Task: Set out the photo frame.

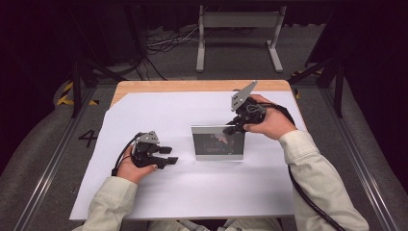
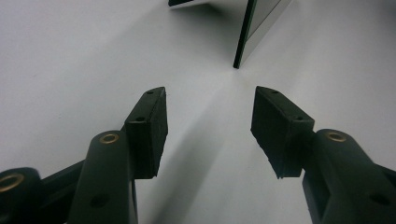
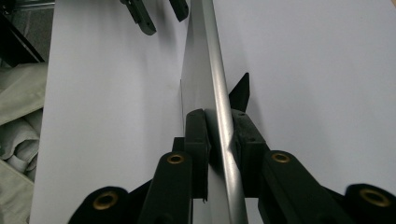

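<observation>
Near the middle of the white-covered table (image 1: pixel 144 202) my right tool (image 1: pixel 233 128) is pinching the top edge of the picture frame (image 1: pixel 219 143) so it stays upright, while my left tool (image 1: pixel 169 160) waits wide open beside it.

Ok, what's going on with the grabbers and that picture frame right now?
Right gripper fingers clamp picture frame top edge. Frame upright on white sheet. Left gripper open, empty, beside it. Nothing blocking.

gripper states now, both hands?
Left gripper: open, holding nothing, aimed at the picture frame.
Right gripper: shut on the picture frame's top edge.
</observation>
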The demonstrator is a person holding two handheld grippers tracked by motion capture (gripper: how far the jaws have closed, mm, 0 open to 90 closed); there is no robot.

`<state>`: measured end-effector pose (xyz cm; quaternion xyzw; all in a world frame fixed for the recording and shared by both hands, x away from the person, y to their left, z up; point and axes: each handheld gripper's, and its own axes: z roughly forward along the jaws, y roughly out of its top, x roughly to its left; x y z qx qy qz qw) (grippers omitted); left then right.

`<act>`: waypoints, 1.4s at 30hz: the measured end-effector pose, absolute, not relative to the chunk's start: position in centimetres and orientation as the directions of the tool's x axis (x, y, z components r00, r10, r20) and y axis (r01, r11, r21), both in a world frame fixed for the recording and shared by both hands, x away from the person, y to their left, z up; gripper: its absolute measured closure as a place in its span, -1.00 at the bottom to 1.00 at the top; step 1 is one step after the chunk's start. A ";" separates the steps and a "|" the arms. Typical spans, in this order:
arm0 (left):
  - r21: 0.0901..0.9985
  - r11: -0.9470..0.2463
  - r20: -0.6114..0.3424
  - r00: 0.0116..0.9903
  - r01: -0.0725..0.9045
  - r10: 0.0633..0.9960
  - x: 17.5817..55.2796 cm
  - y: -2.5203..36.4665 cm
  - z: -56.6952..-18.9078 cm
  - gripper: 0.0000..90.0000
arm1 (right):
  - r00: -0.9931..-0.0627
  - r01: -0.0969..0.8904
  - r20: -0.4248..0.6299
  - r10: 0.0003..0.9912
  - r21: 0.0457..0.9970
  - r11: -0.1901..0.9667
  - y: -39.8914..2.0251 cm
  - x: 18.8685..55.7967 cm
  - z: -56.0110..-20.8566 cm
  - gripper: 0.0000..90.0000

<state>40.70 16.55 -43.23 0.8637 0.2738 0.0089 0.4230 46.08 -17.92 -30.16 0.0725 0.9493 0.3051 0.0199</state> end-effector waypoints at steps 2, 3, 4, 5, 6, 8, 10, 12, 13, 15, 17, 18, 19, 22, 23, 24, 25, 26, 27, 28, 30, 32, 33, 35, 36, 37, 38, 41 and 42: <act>0.735 -0.491 -0.218 0.849 0.467 0.481 40.7 16.5 -43.2 0.04 | -0.989 0.127 0.009 0.150 0.581 0.804 -18.0 46.1 -30.3 0.74; 0.737 -0.491 -0.217 0.850 0.466 0.480 40.7 16.5 -43.2 0.04 | -0.988 0.131 0.009 0.155 0.579 0.804 -18.1 46.1 -30.3 0.74; 0.737 -0.491 -0.217 0.850 0.466 0.480 40.7 16.5 -43.2 0.04 | -0.988 0.128 0.009 0.151 0.578 0.806 -18.2 46.1 -30.4 0.74; 0.736 -0.490 -0.219 0.849 0.467 0.481 40.7 16.5 -43.2 0.04 | -0.988 0.129 0.001 0.156 0.574 0.809 -18.3 46.2 -30.4 0.72; 0.735 -0.493 -0.217 0.850 0.465 0.479 40.7 16.5 -43.3 0.04 | -0.988 0.127 0.000 0.155 0.572 0.811 -18.3 46.2 -30.5 0.71; 0.734 -0.493 -0.219 0.850 0.467 0.480 40.7 16.4 -43.3 0.04 | -0.987 0.120 -0.019 0.158 0.565 0.817 -18.5 46.3 -30.7 0.68; 0.734 -0.494 -0.218 0.850 0.467 0.480 40.7 16.4 -43.3 0.03 | -0.987 0.111 -0.033 0.156 0.560 0.821 -18.6 46.4 -30.8 0.67; 0.734 -0.492 -0.220 0.849 0.468 0.480 40.7 16.4 -43.3 0.04 | -0.986 0.109 -0.046 0.163 0.562 0.820 -18.9 46.5 -30.9 0.67; 0.734 -0.492 -0.219 0.849 0.468 0.480 40.7 16.4 -43.3 0.04 | -0.985 0.109 -0.047 0.164 0.565 0.818 -18.9 46.5 -30.9 0.66; 0.734 -0.496 -0.216 0.851 0.464 0.478 40.7 16.4 -43.3 0.03 | -0.985 0.108 -0.053 0.166 0.566 0.818 -18.9 46.4 -30.9 0.64; 0.734 -0.494 -0.217 0.851 0.466 0.479 40.7 16.4 -43.3 0.03 | -0.985 0.093 -0.069 0.159 0.565 0.820 -18.9 46.3 -30.9 0.61; 0.734 -0.494 -0.218 0.851 0.466 0.478 40.7 16.4 -43.3 0.03 | -0.985 0.093 -0.069 0.159 0.565 0.820 -18.9 46.3 -30.9 0.61; 0.736 -0.492 -0.219 0.851 0.466 0.478 40.7 16.4 -43.3 0.03 | -0.984 0.091 -0.076 0.162 0.564 0.821 -19.0 46.2 -30.9 0.56; 0.733 -0.495 -0.219 0.851 0.467 0.478 40.8 16.4 -43.3 0.03 | -0.982 0.101 -0.068 0.176 0.596 0.796 -19.3 45.9 -30.5 0.39; 0.733 -0.495 -0.219 0.850 0.467 0.479 40.8 16.4 -43.3 0.03 | -0.981 0.109 -0.065 0.185 0.604 0.790 -19.4 45.9 -30.4 0.36; 0.733 -0.495 -0.219 0.850 0.467 0.479 40.7 16.4 -43.3 0.03 | -0.980 0.110 -0.066 0.189 0.609 0.785 -19.6 45.8 -30.3 0.35; 0.734 -0.492 -0.218 0.849 0.468 0.481 40.7 16.4 -43.3 0.02 | -0.979 0.118 -0.061 0.195 0.612 0.782 -19.7 45.8 -30.2 0.33; 0.737 -0.492 -0.216 0.851 0.464 0.480 40.7 16.5 -43.3 0.02 | -0.978 0.123 -0.058 0.202 0.617 0.777 -19.9 45.7 -30.2 0.31; 0.739 -0.488 -0.217 0.849 0.465 0.481 40.7 16.5 -43.2 0.02 | -0.977 0.128 -0.055 0.205 0.620 0.774 -20.0 45.7 -30.1 0.30; 0.737 -0.493 -0.213 0.851 0.462 0.479 40.8 16.6 -43.1 0.02 | -0.977 0.131 -0.052 0.208 0.626 0.769 -20.3 45.6 -30.1 0.28; 0.739 -0.488 -0.212 0.848 0.464 0.485 40.8 16.7 -43.1 0.01 | -0.974 0.141 -0.047 0.221 0.637 0.758 -20.7 45.4 -29.9 0.23; 0.738 -0.489 -0.211 0.848 0.464 0.487 40.8 16.7 -43.2 0.00 | -0.972 0.149 -0.043 0.230 0.643 0.751 -21.0 45.3 -29.8 0.20; 0.737 -0.488 -0.212 0.845 0.468 0.490 40.8 16.7 -43.2 0.00 | -0.971 0.152 -0.042 0.233 0.645 0.749 -21.1 45.3 -29.8 0.19; 0.739 -0.482 -0.215 0.842 0.472 0.495 40.8 16.8 -43.3 -0.01 | -0.970 0.155 -0.041 0.238 0.650 0.744 -21.5 45.1 -29.7 0.16; 0.739 -0.482 -0.214 0.843 0.470 0.494 40.9 16.8 -43.3 -0.01 | -0.969 0.157 -0.042 0.243 0.652 0.742 -21.7 45.0 -29.6 0.15; 0.741 -0.482 -0.212 0.844 0.468 0.493 40.9 16.8 -43.3 -0.02 | -0.968 0.160 -0.042 0.247 0.654 0.739 -21.9 44.9 -29.5 0.15; 0.740 -0.483 -0.211 0.844 0.468 0.493 40.9 16.8 -43.2 -0.02 | -0.968 0.161 -0.042 0.249 0.656 0.737 -22.1 44.8 -29.5 0.14; 0.742 -0.485 -0.207 0.846 0.463 0.491 41.0 16.8 -43.2 -0.02 | -0.964 0.170 -0.041 0.263 0.664 0.728 -22.9 44.6 -29.4 0.15; 0.743 -0.484 -0.207 0.846 0.462 0.491 41.0 16.8 -43.2 -0.02 | -0.963 0.172 -0.041 0.266 0.666 0.726 -23.2 44.5 -29.4 0.15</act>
